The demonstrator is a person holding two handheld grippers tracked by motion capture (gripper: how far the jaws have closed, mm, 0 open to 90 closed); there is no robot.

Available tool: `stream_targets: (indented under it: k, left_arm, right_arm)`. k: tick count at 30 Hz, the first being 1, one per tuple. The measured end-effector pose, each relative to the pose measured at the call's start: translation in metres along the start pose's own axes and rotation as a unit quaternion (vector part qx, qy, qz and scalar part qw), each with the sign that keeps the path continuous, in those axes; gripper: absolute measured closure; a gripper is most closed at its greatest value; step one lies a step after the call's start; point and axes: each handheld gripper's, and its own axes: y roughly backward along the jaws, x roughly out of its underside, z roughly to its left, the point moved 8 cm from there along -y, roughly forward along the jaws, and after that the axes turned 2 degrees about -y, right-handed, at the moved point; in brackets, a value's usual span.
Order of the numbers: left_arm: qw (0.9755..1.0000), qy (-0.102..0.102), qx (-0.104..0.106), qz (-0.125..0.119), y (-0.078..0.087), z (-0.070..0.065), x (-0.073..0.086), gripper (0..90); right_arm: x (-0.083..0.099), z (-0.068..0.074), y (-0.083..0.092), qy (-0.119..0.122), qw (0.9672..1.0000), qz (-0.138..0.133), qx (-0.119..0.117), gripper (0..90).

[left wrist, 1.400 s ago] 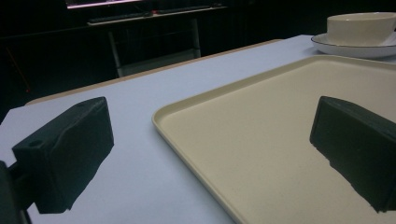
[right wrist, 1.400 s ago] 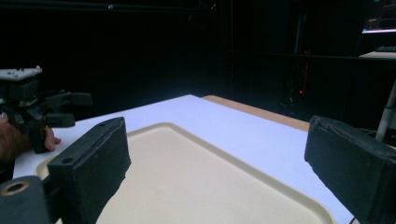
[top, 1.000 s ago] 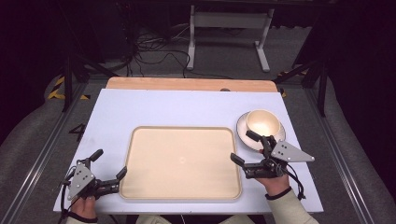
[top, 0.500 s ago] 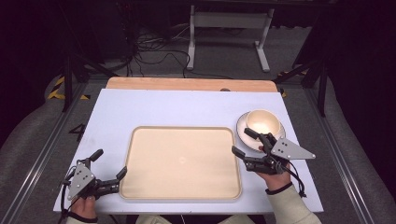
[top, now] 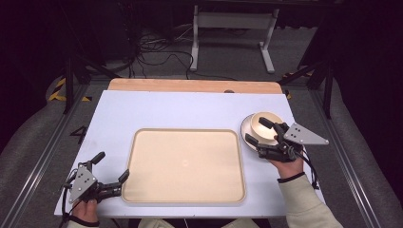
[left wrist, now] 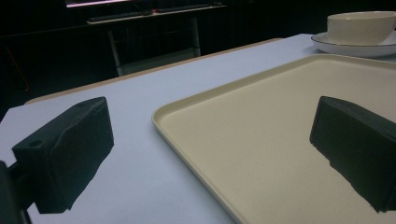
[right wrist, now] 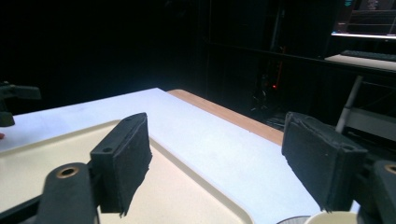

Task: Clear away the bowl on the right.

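- Change from the earlier frames: the right claw [top: 260, 132] has moved forward and toward the table's right edge, so that it now reaches over the near rim of the round white plate with a dark rim line [top: 248, 129]; a second ago it lay nearer the person, just short of the plate.
- The left claw [top: 113, 167] has not shifted — it rests at the near left corner of the white rectangular table [top: 166, 109], at the left edge of the tray.
- The plate, the cup and the tray lie where they did before.
- Right claw: jaws apart, one over the plate's near-left rim, the other over the cream-coloured round cup [top: 265, 124] that stands on the plate; nothing is held between them.
- Left claw: jaws wide apart, holding nothing; in the left gripper view one jaw hangs over the bare table and the other over the tray's floor.
- Count — one large cream rectangular plastic tray with rounded corners [top: 142, 142], empty, in the middle of the table.
- Count — one plate and one cup, just beside the tray's far right corner.
- Count — two claws, one in each hand.
- A strip of bare wood [top: 190, 86] borders the table's far edge.
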Motion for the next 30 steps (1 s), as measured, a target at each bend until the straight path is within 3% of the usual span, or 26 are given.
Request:
stream_targets:
  k: [7, 17, 30]
  left_arm:
    - [1.0000, 0.000, 0.000, 0.000, 0.000, 0.000, 0.000, 0.3]
    - [1.0000, 0.000, 0.000, 0.000, 0.000, 0.000, 0.000, 0.3]
    - [1.0000, 0.000, 0.000, 0.001, 0.000, 0.000, 0.000, 0.3]
  right_arm:
    - [-0.008, -0.013, 0.001, -0.001, 0.9999, -0.002, -0.015, 32.2]
    - [-0.013, -0.037, 0.002, 0.004, 0.9998, 0.004, 0.021, 28.3]
    - [-0.013, -0.064, 0.006, -0.007, 0.9992, 0.015, 0.036, 32.3]
